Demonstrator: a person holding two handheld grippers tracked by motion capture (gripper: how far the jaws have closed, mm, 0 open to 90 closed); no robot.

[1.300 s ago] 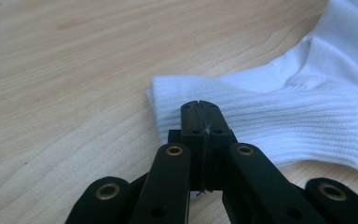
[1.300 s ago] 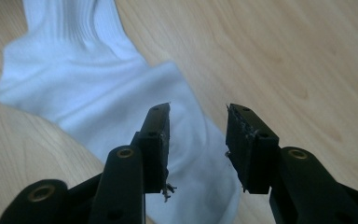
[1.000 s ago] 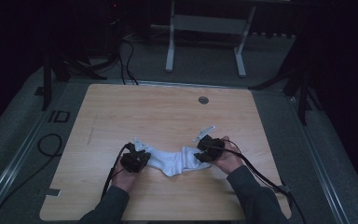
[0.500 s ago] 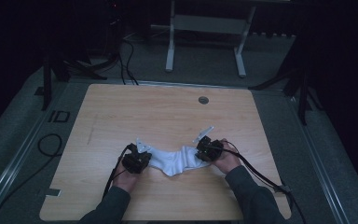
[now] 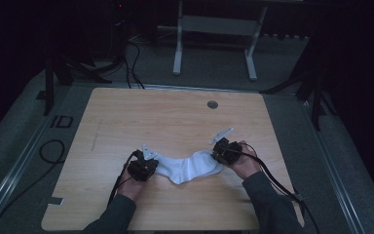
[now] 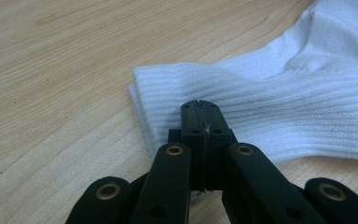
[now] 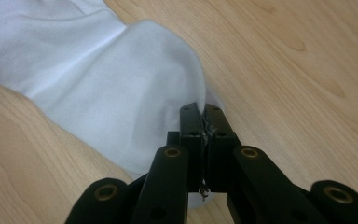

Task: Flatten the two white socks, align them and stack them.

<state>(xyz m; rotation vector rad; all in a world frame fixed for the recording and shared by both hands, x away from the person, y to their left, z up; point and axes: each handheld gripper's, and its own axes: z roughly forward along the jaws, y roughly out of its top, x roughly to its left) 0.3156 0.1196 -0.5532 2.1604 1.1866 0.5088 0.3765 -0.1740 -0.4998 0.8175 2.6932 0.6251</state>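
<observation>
**White sock pinched at both ends**

White ribbed cotton, the sock (image 5: 187,166) lies on the wooden desk (image 5: 175,117) near its front edge, stretched between the two hands. The left gripper (image 6: 199,106) is clenched on the ribbed cuff. The right gripper (image 7: 200,111), jaws just closed, clamps the smooth toe end.

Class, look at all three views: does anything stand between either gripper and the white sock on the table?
Nothing visible does. The left gripper is shut on the ribbed cuff of the white sock, and the right gripper, whose jaws have just been closing, is shut on the smooth toe end. The sock lies on the wooden table.
</observation>
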